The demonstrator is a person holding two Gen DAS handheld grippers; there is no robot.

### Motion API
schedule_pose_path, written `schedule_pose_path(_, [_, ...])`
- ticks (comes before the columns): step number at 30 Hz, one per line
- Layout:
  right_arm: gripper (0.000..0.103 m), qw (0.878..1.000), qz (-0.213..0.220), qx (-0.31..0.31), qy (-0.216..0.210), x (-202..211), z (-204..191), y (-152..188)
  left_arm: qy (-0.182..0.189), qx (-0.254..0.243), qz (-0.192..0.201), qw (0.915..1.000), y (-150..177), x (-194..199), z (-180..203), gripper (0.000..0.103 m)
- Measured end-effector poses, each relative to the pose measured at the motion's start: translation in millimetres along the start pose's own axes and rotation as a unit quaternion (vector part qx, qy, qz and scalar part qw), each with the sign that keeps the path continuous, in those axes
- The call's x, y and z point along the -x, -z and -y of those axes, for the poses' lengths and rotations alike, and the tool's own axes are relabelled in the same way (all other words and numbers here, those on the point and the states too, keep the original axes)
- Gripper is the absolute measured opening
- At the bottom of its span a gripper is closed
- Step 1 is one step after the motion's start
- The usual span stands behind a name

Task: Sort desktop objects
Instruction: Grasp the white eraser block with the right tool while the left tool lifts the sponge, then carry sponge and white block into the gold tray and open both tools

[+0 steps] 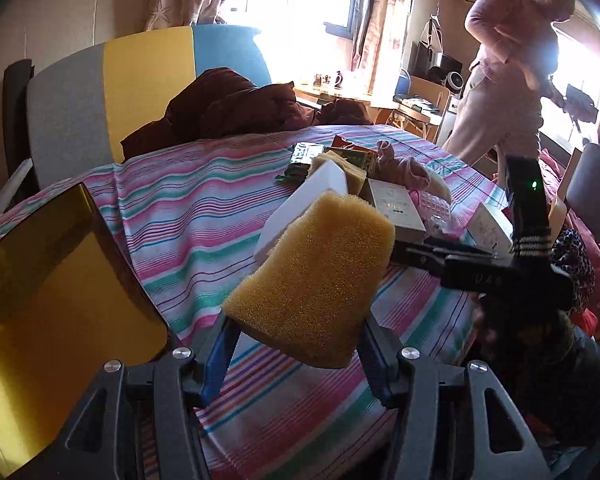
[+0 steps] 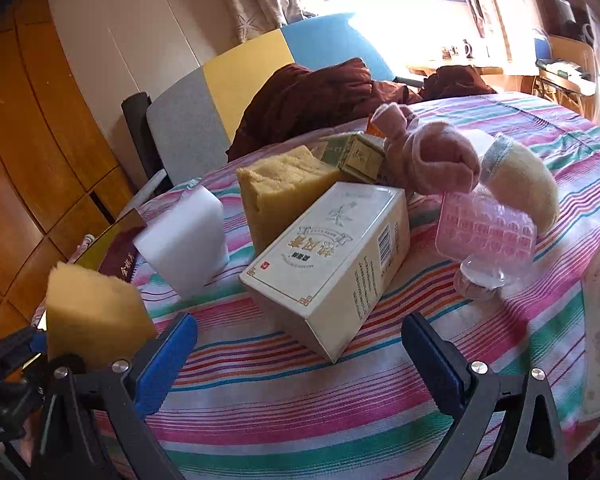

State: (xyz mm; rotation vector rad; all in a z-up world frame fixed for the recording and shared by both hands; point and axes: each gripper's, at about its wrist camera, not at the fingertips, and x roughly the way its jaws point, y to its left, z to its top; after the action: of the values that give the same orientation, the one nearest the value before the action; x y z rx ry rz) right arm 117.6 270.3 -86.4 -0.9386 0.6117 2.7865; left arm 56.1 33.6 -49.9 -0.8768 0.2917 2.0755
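Yellow sponge [image 1: 316,276] sits clenched in my left gripper [image 1: 296,344], lifted just clear of the striped cloth [image 1: 204,216]. My right gripper [image 2: 300,356] gapes empty before the cream box [image 2: 332,260]. Beyond that box the pile looks unsorted, so most work remains. Open cloth lies nearer me than the box.

The left gripper [image 1: 296,346] has black angular arms with triangular cut-outs, round silver screw heads at the joints and blue pads on its fingers [image 1: 220,354]. The right gripper [image 2: 300,354] has the same build: black arms, silver screws, blue finger pads. Seen from the left wrist, its black body carries faint raised lettering, a white-striped band and a small green light.
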Motion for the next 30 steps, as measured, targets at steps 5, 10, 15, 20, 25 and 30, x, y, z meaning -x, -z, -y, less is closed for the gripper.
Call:
schedule_pose_path(5, [0.103, 0.998, 0.011, 0.055, 0.009, 18, -17, -9, 0.000, -0.012, 0.000, 0.9999, 15, 3, 4, 0.057])
schedule_pose_path(10, [0.095, 0.983, 0.005, 0.184, 0.000, 24, -55, -13, 0.006, -0.023, 0.004, 0.9997, 24, 11, 7, 0.057])
schedule_pose_path(15, [0.086, 0.938, -0.053, 0.340, -0.029, 2, -91, -25, 0.008, -0.010, 0.008, 0.9999, 32, 18, 1, 0.058])
schedule_pose_path(20, [0.083, 0.884, -0.144, 0.442, -0.052, -41, -111, -36, 0.013, -0.002, 0.014, 0.9998, 32, 19, -2, 0.058])
schedule_pose_path(25, [0.083, 0.855, -0.227, 0.460, -0.081, -84, -113, -42, 0.021, -0.002, 0.016, 0.9997, 33, 15, -4, 0.059])
schedule_pose_path(30, [0.083, 0.842, -0.255, 0.470, -0.072, -109, -110, -45, 0.030, 0.008, 0.014, 0.9994, 30, 9, -10, 0.059])
